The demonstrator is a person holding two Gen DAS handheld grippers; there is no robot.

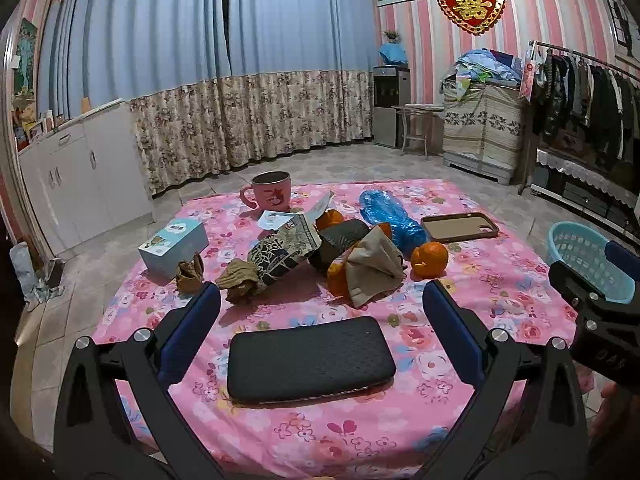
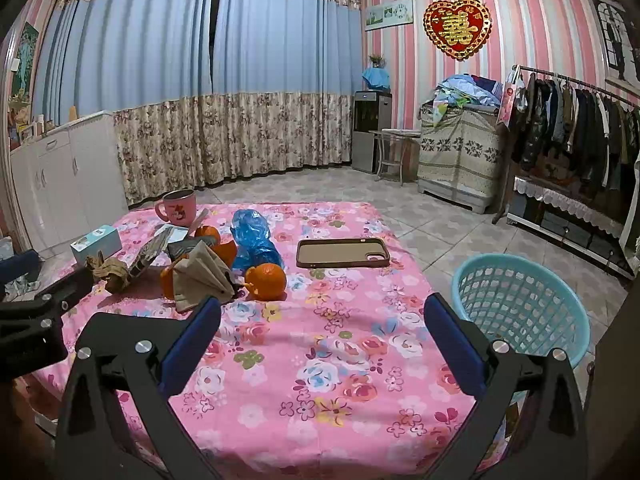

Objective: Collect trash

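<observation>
A heap of trash lies mid-table: crumpled brown paper (image 1: 240, 280) (image 2: 114, 270), a smaller brown wad (image 1: 190, 274), a patterned wrapper (image 1: 286, 250) (image 2: 150, 254), a tan paper bag (image 1: 374, 266) (image 2: 202, 276) and a blue plastic bag (image 1: 390, 214) (image 2: 254, 240). My left gripper (image 1: 320, 296) is open, low over the near table edge, short of the heap. My right gripper (image 2: 322, 310) is open too, over bare cloth to the right of the heap. A light blue basket (image 2: 520, 304) (image 1: 588, 260) stands on the floor right of the table.
On the pink floral tablecloth (image 2: 320, 380) (image 1: 320, 432) also lie a black case (image 1: 310, 358), a brown phone case (image 1: 460, 227) (image 2: 343, 253), oranges (image 1: 430, 260) (image 2: 267, 276), a pink mug (image 1: 270, 192) (image 2: 178, 208) and a pale blue box (image 1: 174, 246) (image 2: 96, 244). White cabinets (image 1: 80, 176) line the left wall.
</observation>
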